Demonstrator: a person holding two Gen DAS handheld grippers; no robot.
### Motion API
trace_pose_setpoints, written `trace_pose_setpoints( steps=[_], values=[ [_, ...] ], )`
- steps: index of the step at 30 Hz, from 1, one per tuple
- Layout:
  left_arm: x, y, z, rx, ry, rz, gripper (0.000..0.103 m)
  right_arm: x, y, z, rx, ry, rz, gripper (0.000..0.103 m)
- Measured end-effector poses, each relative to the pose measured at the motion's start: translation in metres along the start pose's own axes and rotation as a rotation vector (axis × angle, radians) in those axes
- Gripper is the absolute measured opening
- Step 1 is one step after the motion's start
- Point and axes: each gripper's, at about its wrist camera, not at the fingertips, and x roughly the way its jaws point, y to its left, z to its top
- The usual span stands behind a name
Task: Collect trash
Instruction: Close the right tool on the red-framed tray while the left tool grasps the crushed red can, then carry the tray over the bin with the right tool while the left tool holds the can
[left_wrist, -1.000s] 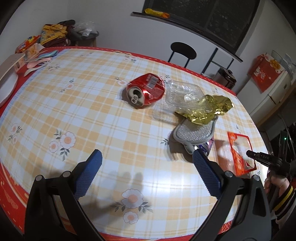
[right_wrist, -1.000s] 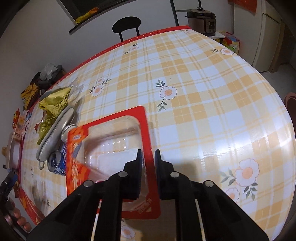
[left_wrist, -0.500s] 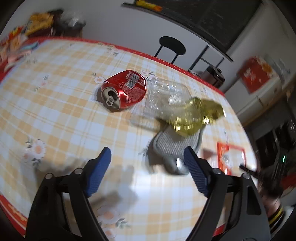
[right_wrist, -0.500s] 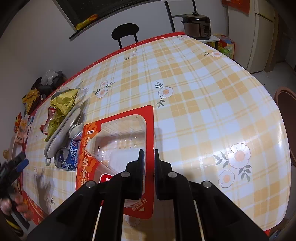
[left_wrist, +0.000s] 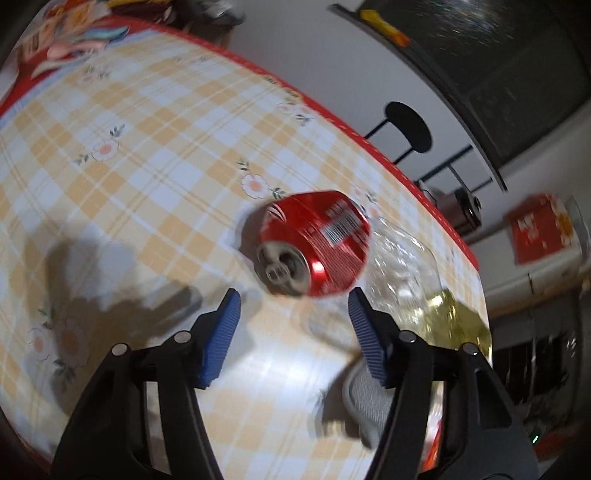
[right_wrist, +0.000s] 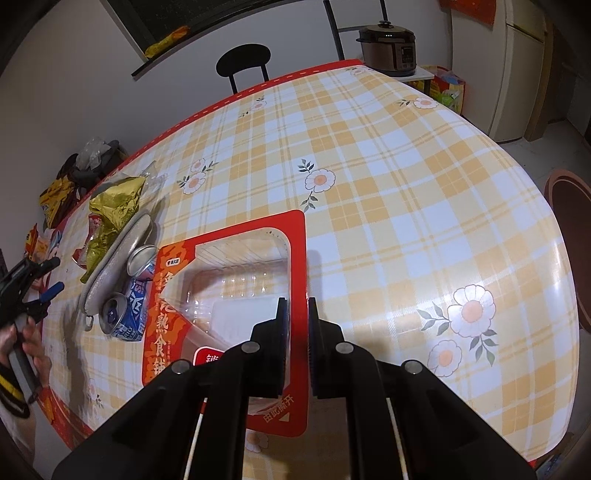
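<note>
A crushed red can (left_wrist: 314, 243) lies on the checked table, just ahead of my open left gripper (left_wrist: 293, 306), between its blue fingertips and a little beyond them. A clear plastic tray (left_wrist: 402, 258), a gold wrapper (left_wrist: 454, 317) and a grey pouch (left_wrist: 365, 398) lie to its right. My right gripper (right_wrist: 297, 314) is shut on the red rim of a red-framed clear food package (right_wrist: 236, 280) and holds it above the table. A blue can (right_wrist: 127, 314), the grey pouch (right_wrist: 114, 266) and the gold wrapper (right_wrist: 110, 206) lie left of it.
The left gripper and hand show at the left edge of the right wrist view (right_wrist: 26, 291). A black chair (right_wrist: 242, 62) stands behind the table. A rice cooker (right_wrist: 388, 48) sits on a stand at the back right. Snack bags (right_wrist: 55, 199) crowd the far left corner.
My left gripper has swung left and moved in close to the red can, which now sits just ahead of its fingertips. My right gripper has lifted the red-framed package higher.
</note>
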Motion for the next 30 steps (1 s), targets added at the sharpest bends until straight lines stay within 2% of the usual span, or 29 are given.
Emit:
trace_pose_setpoints(
  steps=[3,5,8,12,18,19,20,21,24,27,30],
  values=[
    [0.014,0.007,0.013,-0.109,0.007,-0.046,0.055,0.004,0.002,0.002,-0.005,0.007,-0.006,0.011],
    [0.021,0.01,0.018,-0.186,0.01,-0.069,0.045,0.005,0.003,0.003,-0.011,0.01,-0.01,0.011],
    [0.029,0.008,0.024,-0.27,0.019,-0.103,0.044,0.007,0.005,0.005,-0.02,0.014,-0.015,0.011],
    [0.039,-0.005,0.027,-0.256,0.023,-0.051,0.044,0.008,0.005,0.008,-0.026,0.017,-0.018,0.011],
    [0.042,-0.008,0.03,-0.255,-0.01,0.033,0.044,0.01,0.004,0.008,-0.031,0.023,-0.022,0.011],
    [0.043,-0.009,0.031,-0.25,-0.015,0.048,0.041,0.01,0.004,0.008,-0.031,0.024,-0.024,0.011],
    [0.044,-0.009,0.031,-0.239,-0.015,0.075,0.031,0.009,0.004,0.008,-0.03,0.023,-0.024,0.011],
    [0.044,-0.008,0.031,-0.23,-0.017,0.096,0.029,0.009,0.004,0.008,-0.029,0.023,-0.024,0.011],
    [0.04,-0.007,0.03,-0.204,-0.029,0.089,0.02,0.008,0.004,0.009,-0.031,0.02,-0.023,0.011],
    [0.036,-0.008,0.029,-0.159,-0.031,0.094,0.02,0.006,0.005,0.01,-0.033,0.014,-0.018,0.011],
    [0.029,-0.011,0.025,-0.072,-0.03,0.112,0.02,0.004,0.007,0.01,-0.033,0.008,-0.009,0.011]
  ],
)
